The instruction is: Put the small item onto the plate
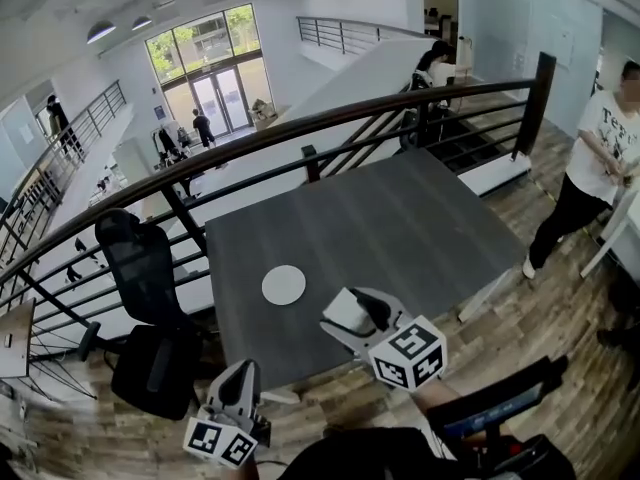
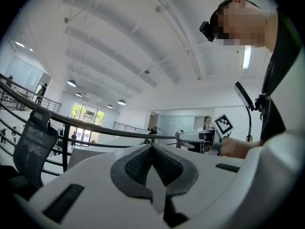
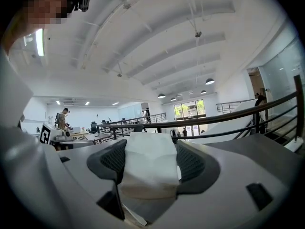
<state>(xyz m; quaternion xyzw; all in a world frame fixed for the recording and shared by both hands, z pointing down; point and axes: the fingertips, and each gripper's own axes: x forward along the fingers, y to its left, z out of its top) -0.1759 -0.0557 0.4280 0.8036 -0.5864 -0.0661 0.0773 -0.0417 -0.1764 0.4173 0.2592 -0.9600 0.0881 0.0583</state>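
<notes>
Over the near edge of the tabletop (image 1: pixel 400 228), the right gripper (image 3: pixel 150 149) is clamping a white, folded-looking item (image 3: pixel 148 171) between its pads and pointing up toward the ceiling. Lower and to its left, the left gripper (image 2: pixel 152 149) is hanging by the tabletop's near edge, its jaws pressed together on nothing. Just ahead and left of the right gripper, the round white plate (image 1: pixel 284 285) is sitting bare on the grey surface. By the look of it, the carrying step is in hand. The next move is calling for tipping the right gripper down, bringing the item over the plate, lowering it, and only then letting go.
</notes>
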